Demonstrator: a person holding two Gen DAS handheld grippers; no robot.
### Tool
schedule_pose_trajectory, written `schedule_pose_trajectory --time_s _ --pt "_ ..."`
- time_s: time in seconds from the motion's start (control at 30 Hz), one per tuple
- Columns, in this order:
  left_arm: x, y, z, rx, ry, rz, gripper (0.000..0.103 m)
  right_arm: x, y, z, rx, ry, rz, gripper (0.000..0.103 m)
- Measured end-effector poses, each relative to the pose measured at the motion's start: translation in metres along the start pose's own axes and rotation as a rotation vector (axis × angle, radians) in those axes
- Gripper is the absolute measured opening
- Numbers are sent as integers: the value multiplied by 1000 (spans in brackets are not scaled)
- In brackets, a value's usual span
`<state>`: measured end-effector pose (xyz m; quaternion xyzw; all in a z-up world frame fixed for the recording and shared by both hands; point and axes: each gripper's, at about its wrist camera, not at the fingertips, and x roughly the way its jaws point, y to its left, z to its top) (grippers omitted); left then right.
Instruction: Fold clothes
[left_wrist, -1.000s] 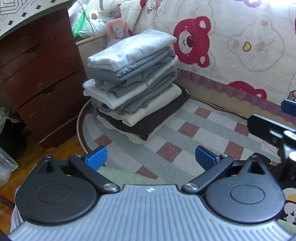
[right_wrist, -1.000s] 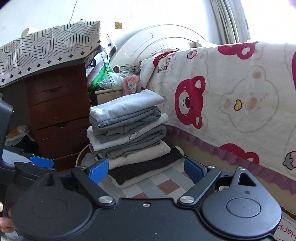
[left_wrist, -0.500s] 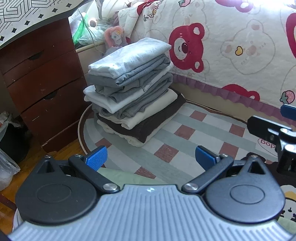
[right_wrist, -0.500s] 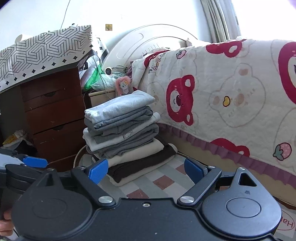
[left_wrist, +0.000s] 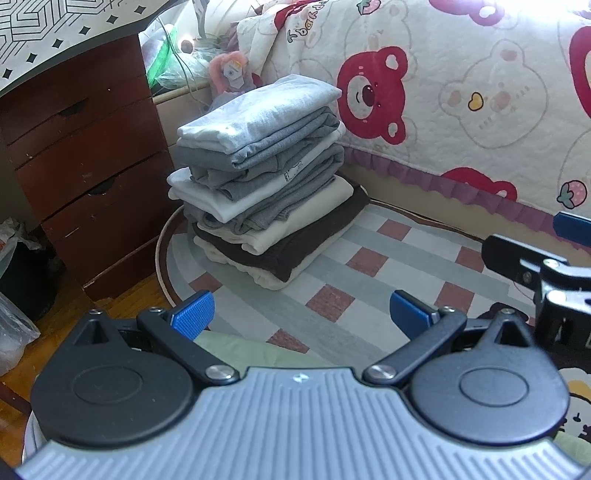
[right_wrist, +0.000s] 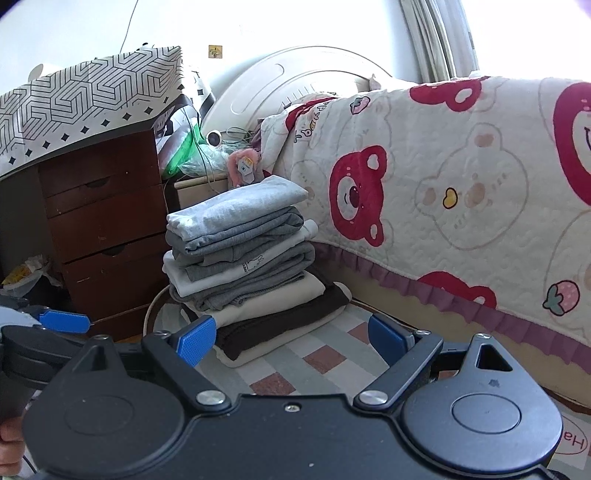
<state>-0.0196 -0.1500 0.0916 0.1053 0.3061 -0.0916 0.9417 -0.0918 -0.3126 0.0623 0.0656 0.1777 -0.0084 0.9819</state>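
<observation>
Left gripper (left_wrist: 301, 314) is hanging with jaws spread wide, nothing between the blue pads, pointing down at the checked rug (left_wrist: 369, 266). Right gripper (right_wrist: 291, 338) is sitting likewise, spread and empty, aimed flatter across the room. Going outward from the left gripper: a pale green garment (left_wrist: 236, 349) is lying right under its nose at 6 o'clock, mostly hidden by the gripper body, so I can't tell its long axis or whether it is folded. Further out at 11 o'clock in the left wrist view, the stack of folded clothes (left_wrist: 266, 177) is standing on the rug, well apart from both grippers, backed against the bear-print bedspread (left_wrist: 461, 92) and beside the brown drawer unit (left_wrist: 81, 173). The stack's long axis is running from 8 o'clock near to 2 o'clock far, folded edges facing the grippers. In the right wrist view the stack is sitting at 11 o'clock too, so both hands are facing it from nearly the same side; the left gripper is showing at 9 o'clock there. My read: the green piece is the next job, and the left hand is the nearer one, needing to drop and pull back rather than reach forward.
</observation>
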Motion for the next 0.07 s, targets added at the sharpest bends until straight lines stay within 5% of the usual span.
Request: schedule_pose_trajectory --time_s 0.07 --pt "0 -1 -1 3 3 -1 103 1 -1 -1 9 4 -5 92"
